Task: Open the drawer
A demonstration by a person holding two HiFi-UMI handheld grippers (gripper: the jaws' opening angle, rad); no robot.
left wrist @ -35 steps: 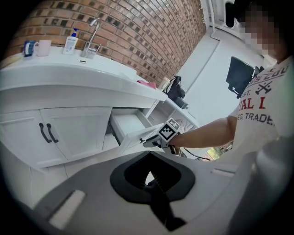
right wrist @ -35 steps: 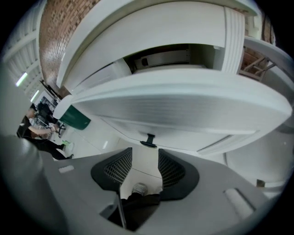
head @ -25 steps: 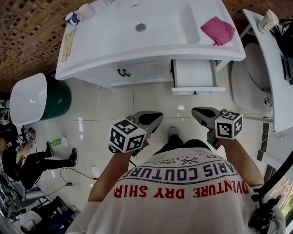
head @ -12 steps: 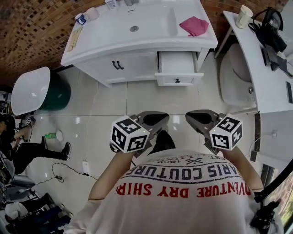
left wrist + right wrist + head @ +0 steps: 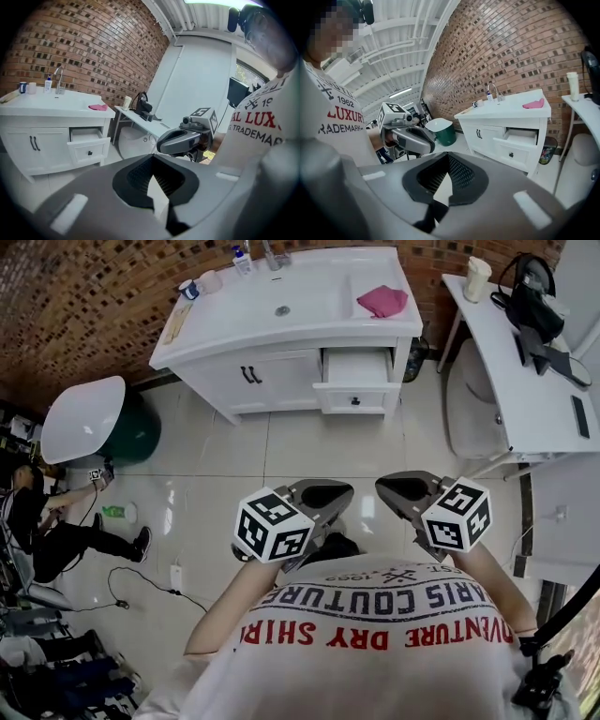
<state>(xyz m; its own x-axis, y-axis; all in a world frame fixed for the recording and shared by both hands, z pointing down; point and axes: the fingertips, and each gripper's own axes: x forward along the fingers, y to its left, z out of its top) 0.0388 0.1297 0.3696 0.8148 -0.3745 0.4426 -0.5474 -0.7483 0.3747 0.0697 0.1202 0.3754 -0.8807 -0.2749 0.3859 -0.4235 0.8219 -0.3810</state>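
At the top centre of the head view, a glossy white vanity [image 5: 281, 371] stands against a rough brick wall [image 5: 84, 296]. Its one boxy drawer [image 5: 354, 382] juts out on the right, and one crumpled pink cloth [image 5: 382, 301] lies on top. Compared with a second earlier, the vanity sits higher and smaller, the drawer equally far out. Two smooth grey grippers, left gripper [image 5: 323, 495] and right gripper [image 5: 405, 488], each have jaws together, holding nothing.

wall: brown brick [image 5: 84, 296] | floor: glossy pale tiles [image 5: 234, 456] | furniture: white vanity [image 5: 281, 381] against wall, white side table [image 5: 525, 381] right of it, green bin [image 5: 136, 432] left of it | light: ceiling strip [image 5: 399, 92] lit
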